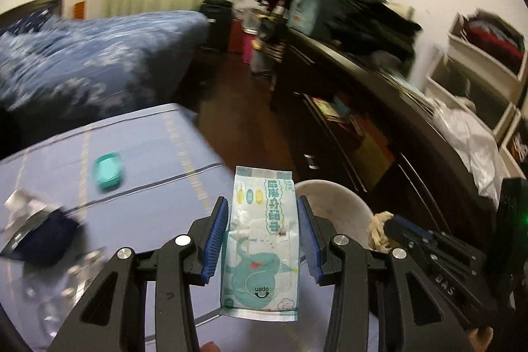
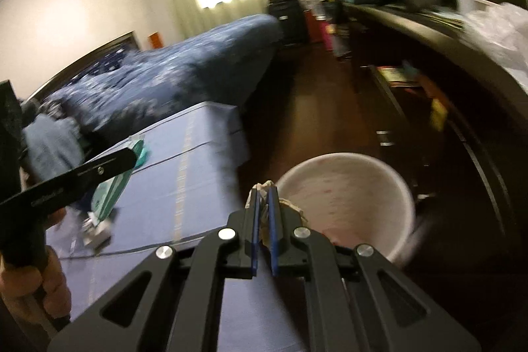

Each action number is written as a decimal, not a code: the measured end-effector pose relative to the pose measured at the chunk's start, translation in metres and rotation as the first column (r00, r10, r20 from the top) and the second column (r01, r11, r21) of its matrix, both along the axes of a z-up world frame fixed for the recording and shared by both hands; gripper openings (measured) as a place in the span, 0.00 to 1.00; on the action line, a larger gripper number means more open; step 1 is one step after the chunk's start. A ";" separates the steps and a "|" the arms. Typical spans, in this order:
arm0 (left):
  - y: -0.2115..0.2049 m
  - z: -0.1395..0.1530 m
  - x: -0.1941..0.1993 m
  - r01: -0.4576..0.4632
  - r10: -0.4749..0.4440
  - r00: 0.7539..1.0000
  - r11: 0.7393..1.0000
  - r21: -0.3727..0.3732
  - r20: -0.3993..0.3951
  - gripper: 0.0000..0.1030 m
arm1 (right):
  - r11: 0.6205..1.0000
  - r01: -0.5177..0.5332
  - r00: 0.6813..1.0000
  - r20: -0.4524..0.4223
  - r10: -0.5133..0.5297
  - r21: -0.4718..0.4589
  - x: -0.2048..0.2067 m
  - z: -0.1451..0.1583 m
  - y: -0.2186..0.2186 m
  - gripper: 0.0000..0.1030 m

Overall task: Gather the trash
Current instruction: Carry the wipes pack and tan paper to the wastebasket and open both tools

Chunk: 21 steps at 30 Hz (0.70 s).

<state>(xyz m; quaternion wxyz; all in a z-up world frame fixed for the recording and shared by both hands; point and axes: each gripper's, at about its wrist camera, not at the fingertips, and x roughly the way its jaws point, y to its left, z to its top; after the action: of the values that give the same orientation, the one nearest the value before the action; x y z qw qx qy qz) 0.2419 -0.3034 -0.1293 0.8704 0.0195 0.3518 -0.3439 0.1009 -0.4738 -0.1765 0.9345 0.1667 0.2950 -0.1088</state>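
Looking along your left gripper (image 1: 262,236), you have the wet-wipe packet (image 1: 264,240) pinched between the blue pads, jaws about half open and pressing on its long sides, with the end marked "open" nearest the camera and the far end poking out past the fingertips. Beyond it, low and to the right, the rim of the white bin (image 1: 333,197) shows, so the packet seems not yet over the mouth; I would carry it further right before letting go, and tip the far end down so it slides in lengthwise rather than catching on the rim. On the blue-covered table (image 1: 148,154) a teal lid-like object (image 1: 108,171) and a crumpled dark wrapper (image 1: 43,236) lie well apart, likely the next pieces to fetch. Your right gripper (image 1: 389,228) enters at the right edge of this view with a beige wad (image 1: 379,230) at its tips. From the right wrist, your right gripper (image 2: 263,203) is closed tight on that crumpled beige tissue (image 2: 264,187), which bulges out above and beside the pads. The white bin (image 2: 349,207) sits just beyond and to the right, its mouth open and the inside apparently stained. Nudge forward and right until the tips hang over the opening, then release fully, since soft tissue may cling to the pads. Your left gripper (image 2: 132,150) crosses at the left, so keep the two apart over the bin.
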 end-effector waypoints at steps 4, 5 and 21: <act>-0.040 -0.005 0.001 0.065 -0.065 0.998 0.998 0.025 -0.003 0.41 | 0.998 0.064 0.998 -0.011 -0.064 -0.001 0.000 -0.009 -0.030 0.07; -0.051 -0.008 0.003 0.084 -0.084 0.996 0.996 0.027 -0.016 0.41 | 0.997 0.077 0.997 -0.015 -0.077 -0.001 0.001 -0.012 -0.037 0.07; -0.133 -0.067 0.026 0.138 -0.122 0.979 0.986 0.097 -0.161 0.78 | 0.987 0.147 0.984 -0.106 -0.140 0.062 0.032 -0.070 -0.103 0.20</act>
<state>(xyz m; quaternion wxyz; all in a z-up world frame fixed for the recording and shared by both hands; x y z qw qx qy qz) 0.2682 -0.4364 -0.1964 0.8139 0.0629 0.4341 -0.3811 0.1332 -0.5767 -0.2468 0.9017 0.2140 0.3331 -0.1737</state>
